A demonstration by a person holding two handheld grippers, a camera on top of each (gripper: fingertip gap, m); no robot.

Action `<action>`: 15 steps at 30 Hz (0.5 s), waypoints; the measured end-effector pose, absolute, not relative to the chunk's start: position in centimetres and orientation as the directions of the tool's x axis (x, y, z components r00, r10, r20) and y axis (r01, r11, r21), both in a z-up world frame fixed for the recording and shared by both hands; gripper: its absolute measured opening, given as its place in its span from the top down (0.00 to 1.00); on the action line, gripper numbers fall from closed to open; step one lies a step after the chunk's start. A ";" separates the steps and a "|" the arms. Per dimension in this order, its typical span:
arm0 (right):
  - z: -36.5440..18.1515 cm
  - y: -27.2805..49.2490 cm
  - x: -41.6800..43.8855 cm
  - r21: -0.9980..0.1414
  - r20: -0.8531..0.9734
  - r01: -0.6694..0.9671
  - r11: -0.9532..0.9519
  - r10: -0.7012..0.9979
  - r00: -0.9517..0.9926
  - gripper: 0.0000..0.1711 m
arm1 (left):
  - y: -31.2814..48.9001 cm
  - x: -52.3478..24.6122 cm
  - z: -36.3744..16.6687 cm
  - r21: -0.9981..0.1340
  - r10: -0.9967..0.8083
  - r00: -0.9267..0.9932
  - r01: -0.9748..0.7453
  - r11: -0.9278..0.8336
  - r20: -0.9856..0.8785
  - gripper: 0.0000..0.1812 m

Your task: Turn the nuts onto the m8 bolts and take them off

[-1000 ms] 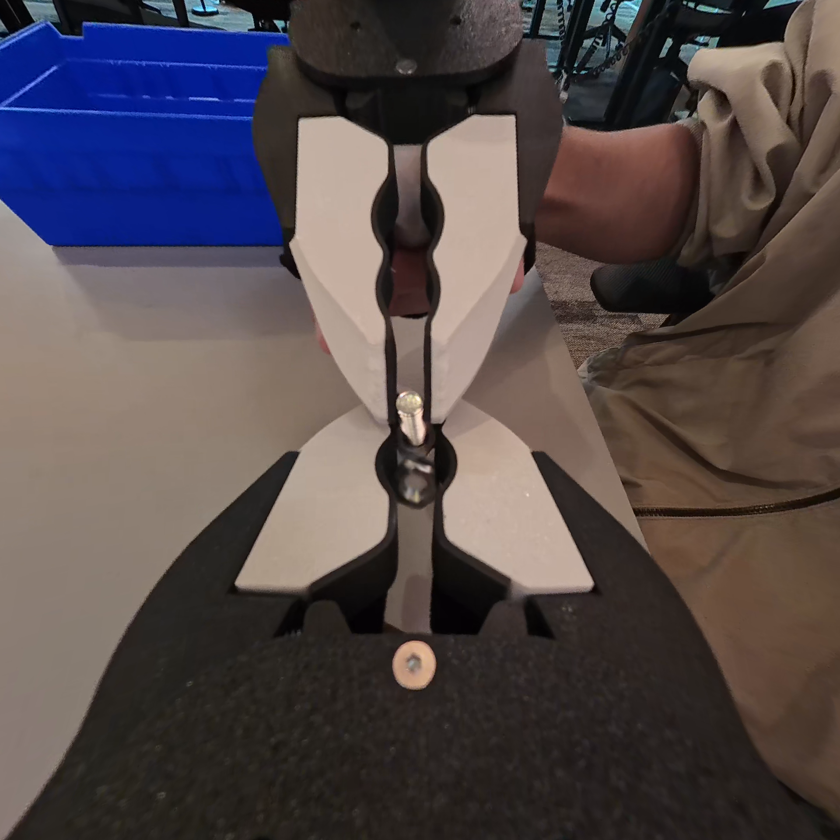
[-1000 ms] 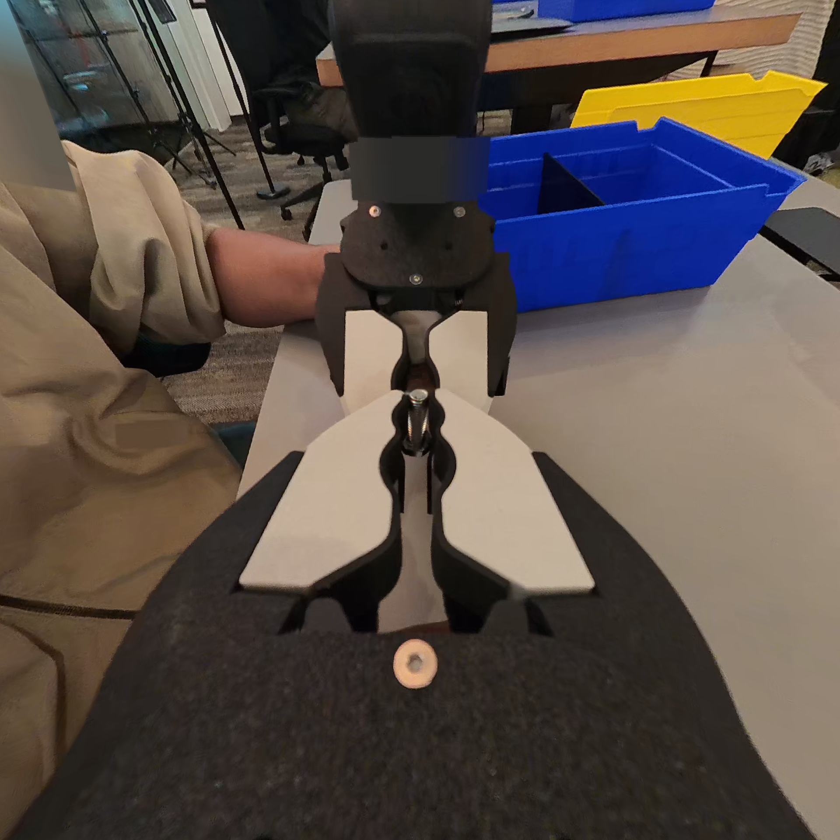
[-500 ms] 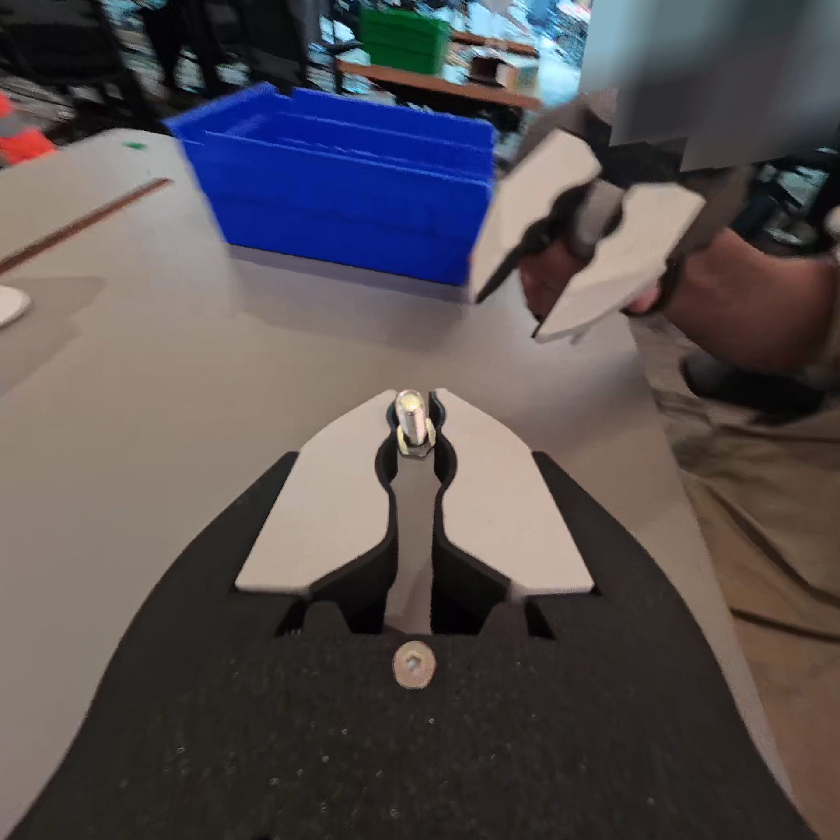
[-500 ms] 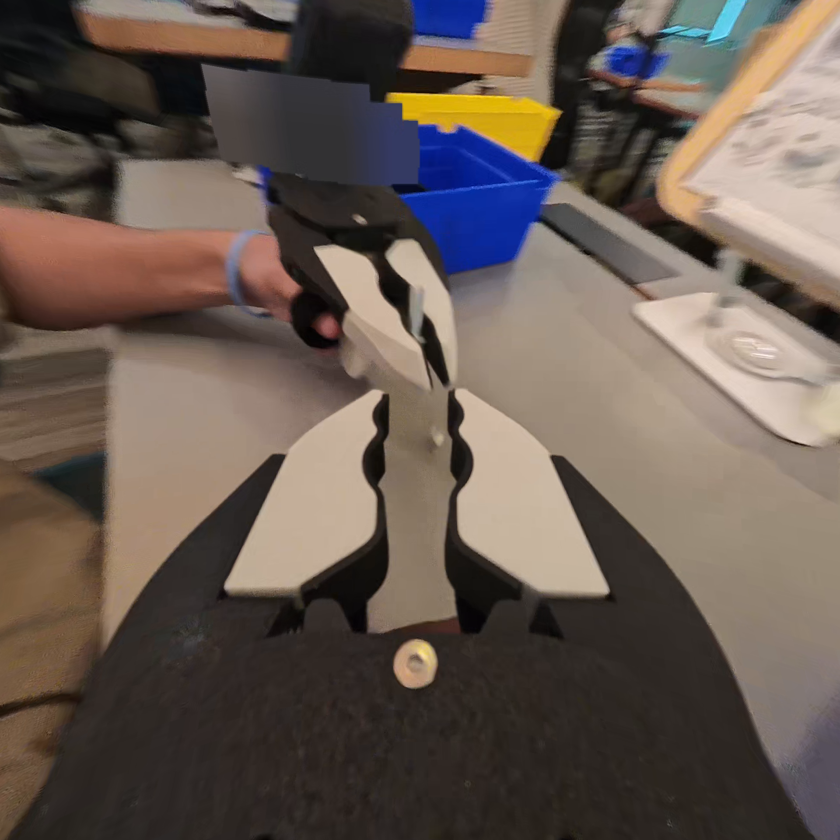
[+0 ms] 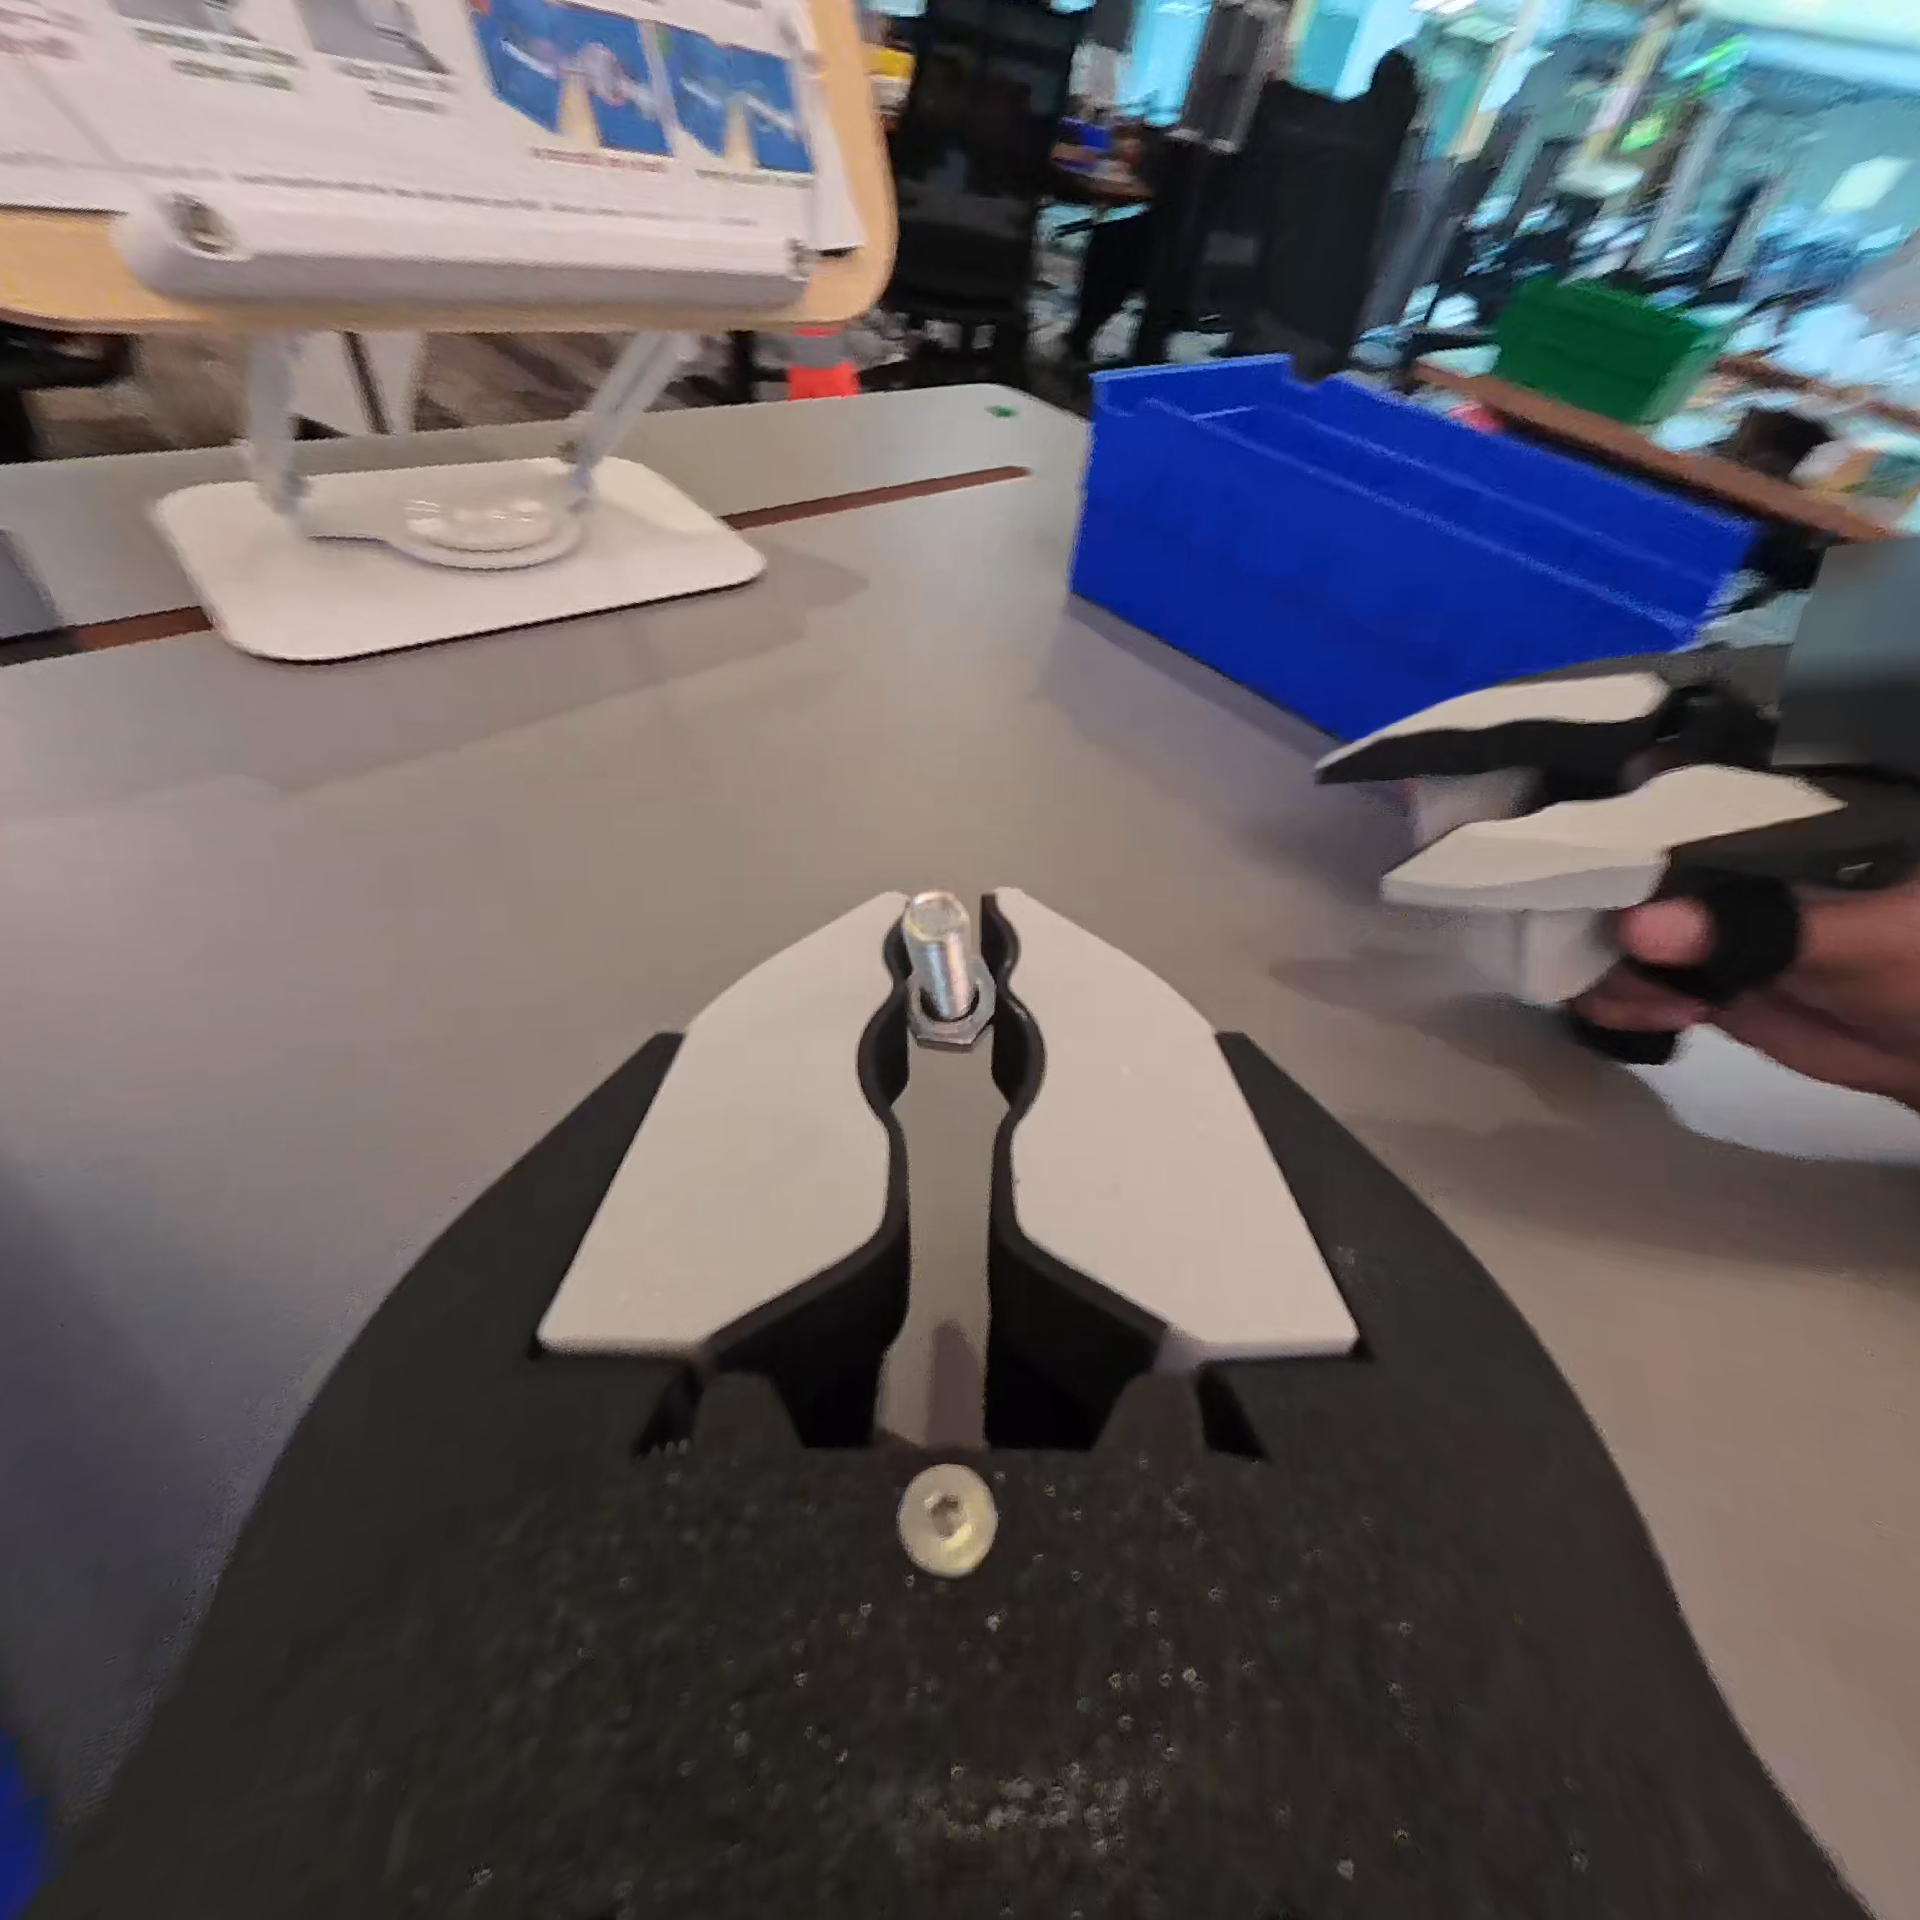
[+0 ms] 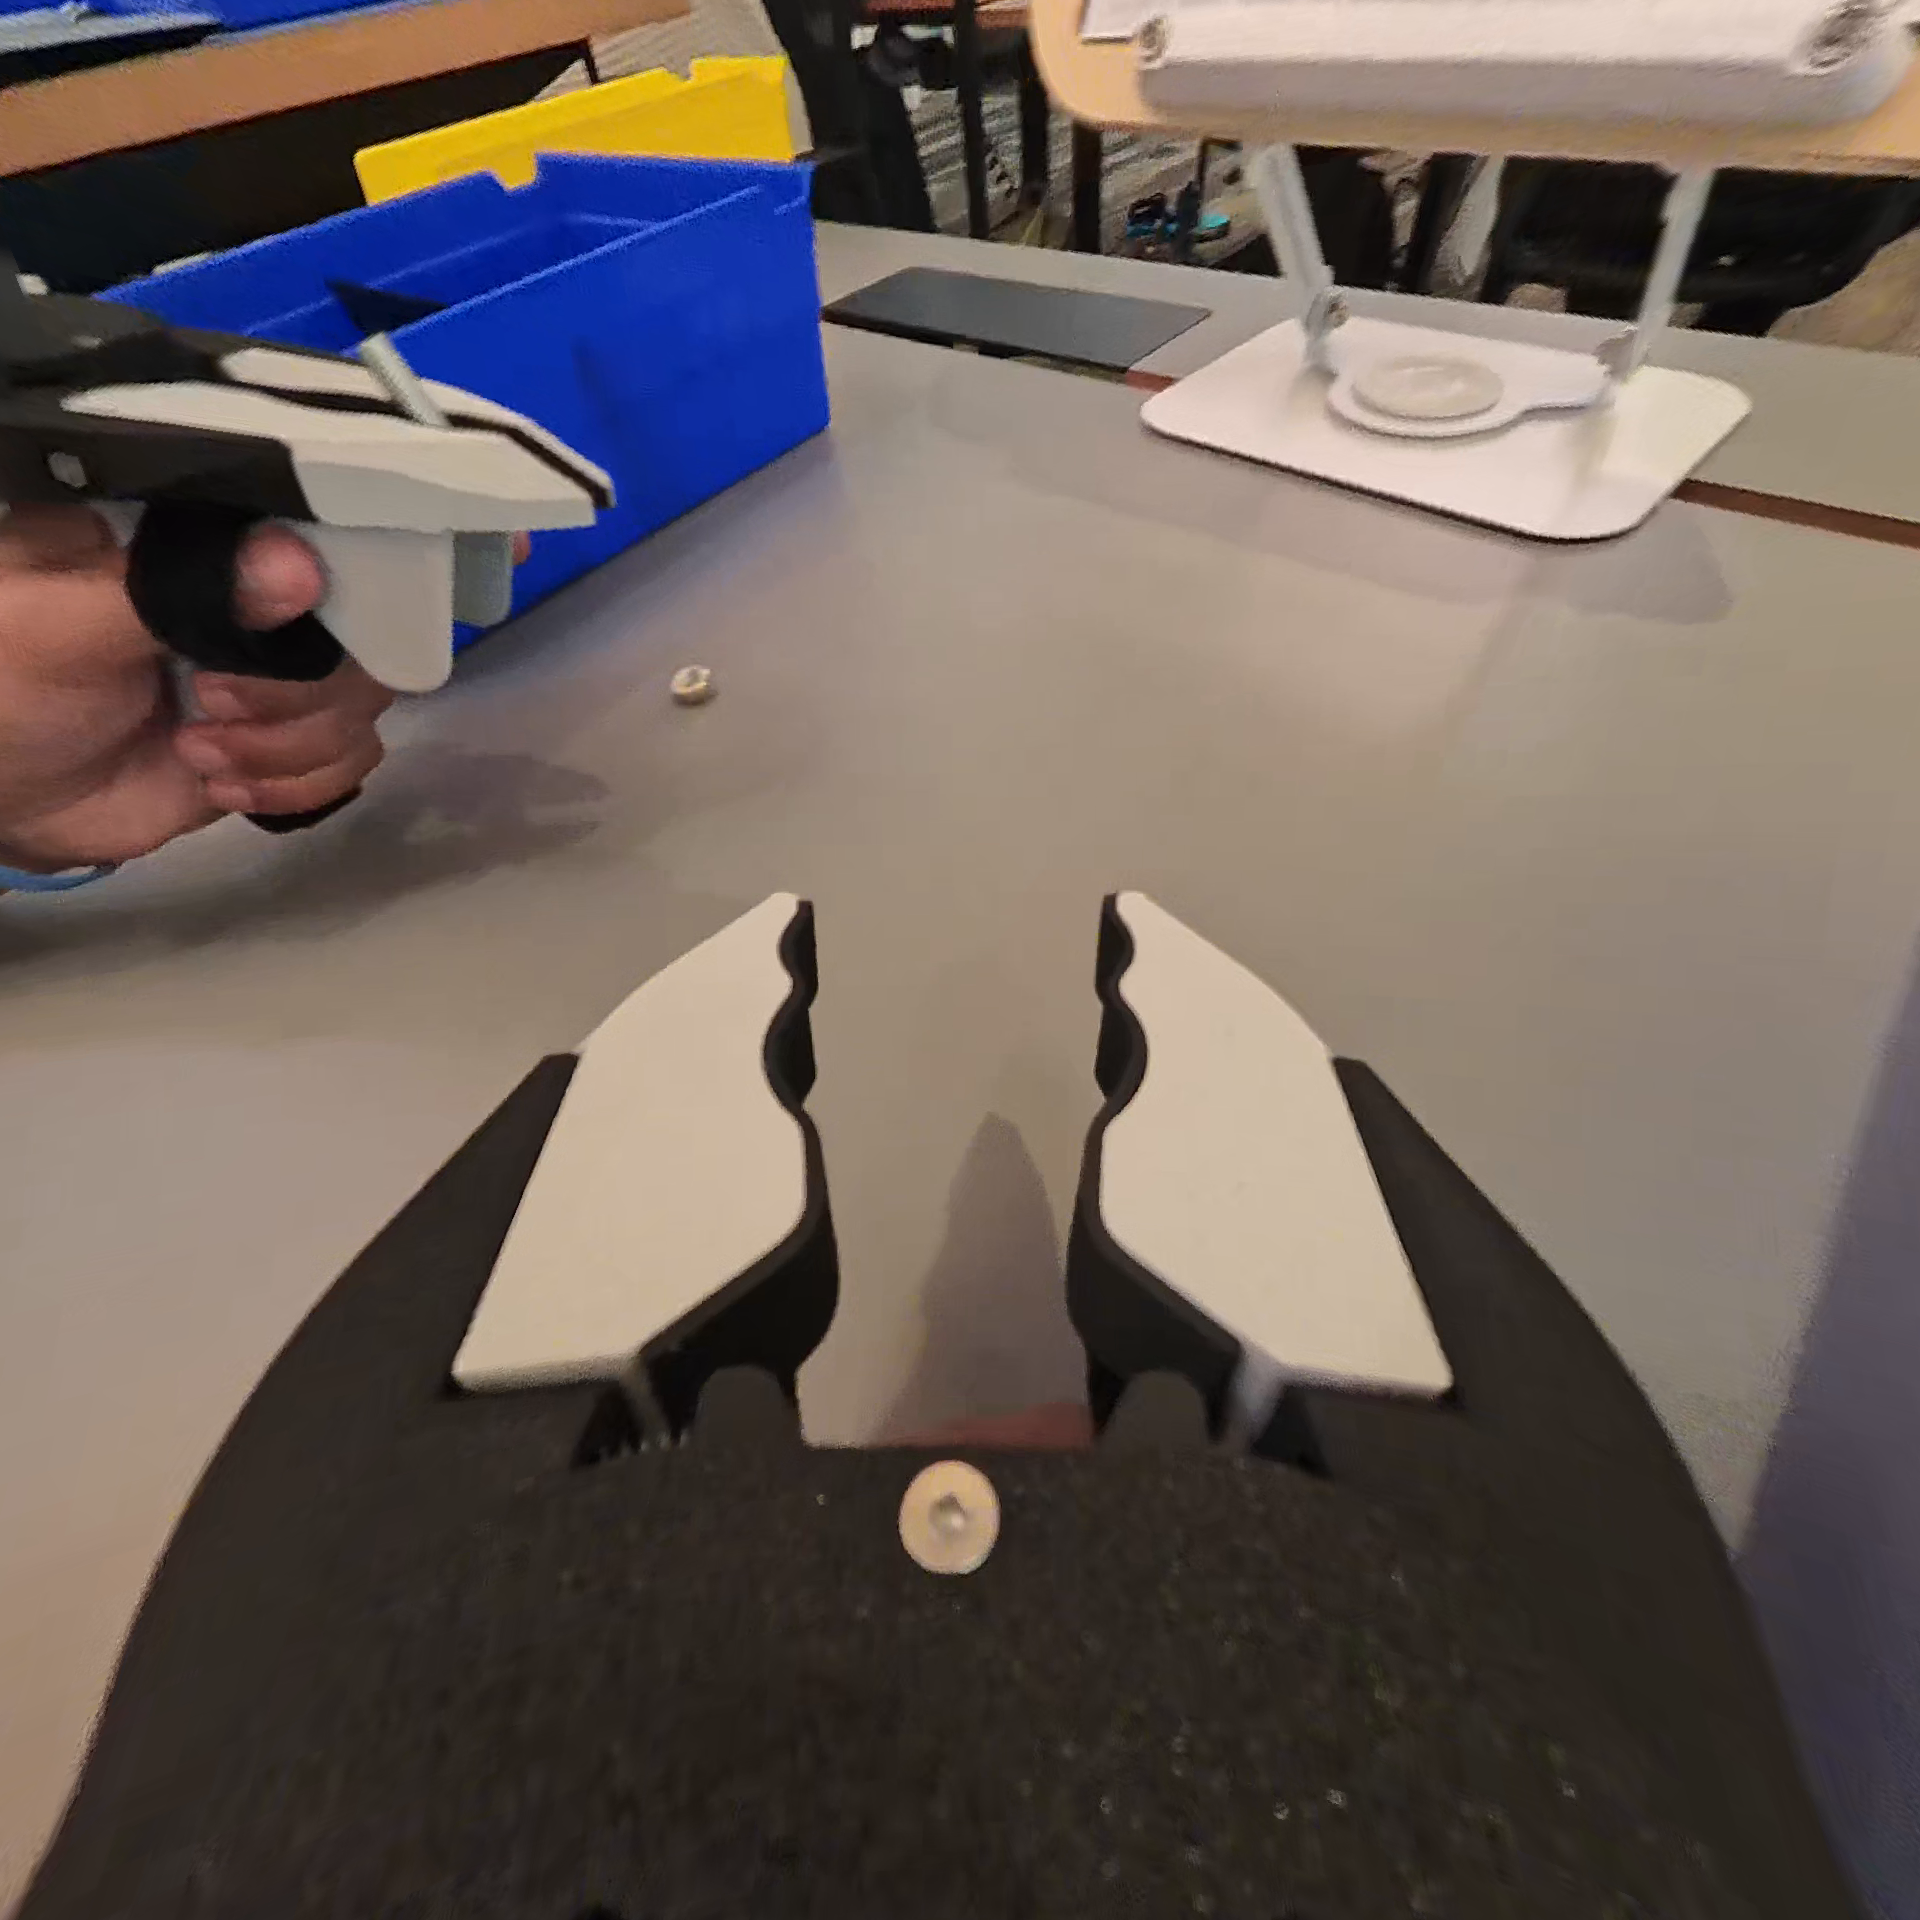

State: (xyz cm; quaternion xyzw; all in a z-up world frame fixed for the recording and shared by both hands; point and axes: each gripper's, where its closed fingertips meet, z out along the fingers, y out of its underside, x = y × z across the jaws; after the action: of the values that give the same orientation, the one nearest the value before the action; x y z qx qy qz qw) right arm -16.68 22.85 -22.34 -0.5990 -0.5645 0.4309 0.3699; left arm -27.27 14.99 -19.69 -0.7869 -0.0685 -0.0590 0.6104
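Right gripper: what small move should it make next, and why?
Probably reach forward-left to the loose nut on the grey table near the blue bin. The right gripper is open and empty, while the left gripper is clamped on the bolt.

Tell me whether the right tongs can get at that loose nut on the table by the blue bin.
Probably yes: the right tongs are open and empty, and bare table lies between them and the nut.
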 end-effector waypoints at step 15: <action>-16.1 14.3 -15.1 -0.968 -0.002 0.238 0.084 0.940 -0.342 0.88 | 15.8 -16.6 -21.3 -0.895 -0.239 0.970 -0.152 -0.419 -0.053 0.94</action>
State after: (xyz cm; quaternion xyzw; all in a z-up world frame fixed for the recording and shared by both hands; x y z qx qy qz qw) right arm -15.13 14.34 -16.07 -0.4544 -0.6479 0.5013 0.3499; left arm -16.64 15.80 -21.30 -0.8413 0.1162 -0.0413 0.5264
